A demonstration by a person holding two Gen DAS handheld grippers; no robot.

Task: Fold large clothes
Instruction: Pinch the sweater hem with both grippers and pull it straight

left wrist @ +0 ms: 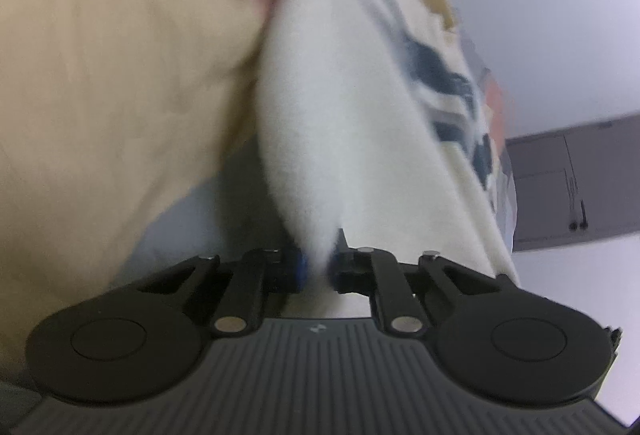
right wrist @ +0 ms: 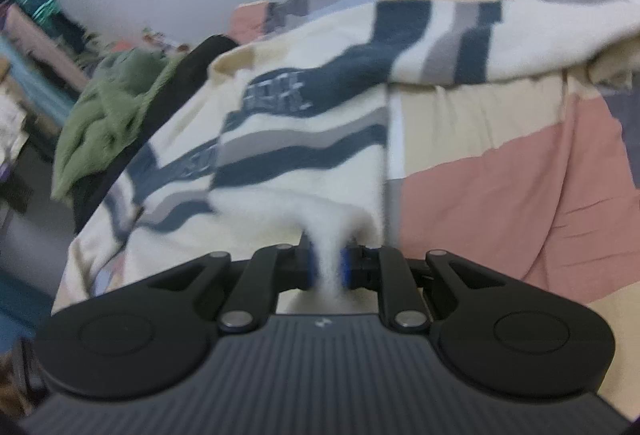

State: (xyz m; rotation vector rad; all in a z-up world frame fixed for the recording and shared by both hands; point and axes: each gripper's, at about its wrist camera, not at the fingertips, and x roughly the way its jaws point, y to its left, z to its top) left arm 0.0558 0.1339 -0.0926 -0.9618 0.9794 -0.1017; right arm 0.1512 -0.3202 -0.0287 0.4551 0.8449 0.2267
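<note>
Cloth is bunching between the blue pads of both claws. In the left wrist view, the left claw (left wrist: pixel 318 267) is pinching a fuzzy white fold of the sweater (left wrist: pixel 344 139), its jaws drawn together on the fabric. The fold is rising away from the claw as a pale, blurred ridge, and the sweater's cream side with navy and grey stripes is running along its right. To the left of the ridge, a beige part of the patchwork bedspread (left wrist: pixel 100 83) is filling the view, with a pink patch showing further up. Beyond the sweater on the right, a grey cabinet (left wrist: pixel 576 187) is standing against a pale wall.

In the right wrist view, the right claw (right wrist: pixel 328 267) is likewise clamping a white edge of the same sweater (right wrist: pixel 296 139), which is spreading away from the claw over the bed, its striped front facing up and one part stretching off to the right. The bedspread (right wrist: pixel 500 171) is lying under and beside it in beige, salmon and grey blocks. Further left, a green garment (right wrist: pixel 108 119) is sitting crumpled at the bed's edge, next to something black.
</note>
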